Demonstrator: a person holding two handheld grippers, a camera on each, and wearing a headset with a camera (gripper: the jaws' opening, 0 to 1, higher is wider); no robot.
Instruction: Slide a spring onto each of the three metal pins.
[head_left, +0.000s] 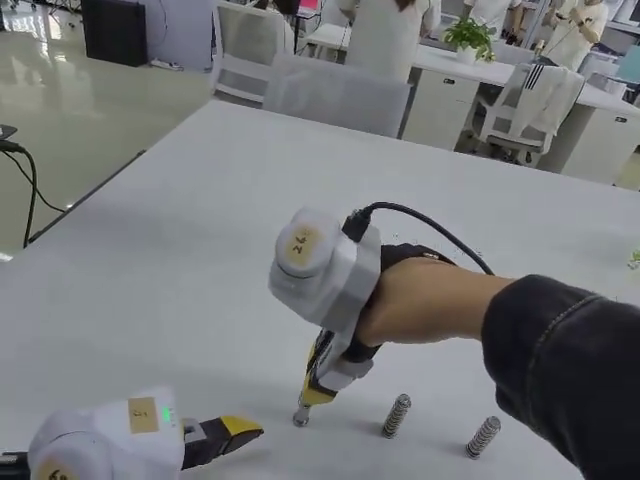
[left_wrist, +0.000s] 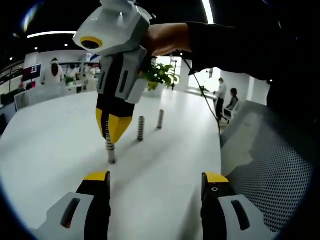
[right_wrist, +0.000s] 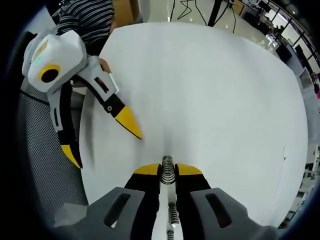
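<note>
As my right claw (head_left: 314, 396) pinches the last spring (right_wrist: 168, 167) over the pin (head_left: 301, 416) beneath it, a straight downward push seems next; left claw (left_wrist: 156, 178) spread.

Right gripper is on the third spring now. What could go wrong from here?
1. The right gripper is shut on the spring over a pin that has no visible fixture on the table. A sideways push could tip it.
2. The left gripper is open and apart from the pin, so nothing steadies it.
3. The nearest sprung pin stands close by. A wide swing on release might knock it.
</note>
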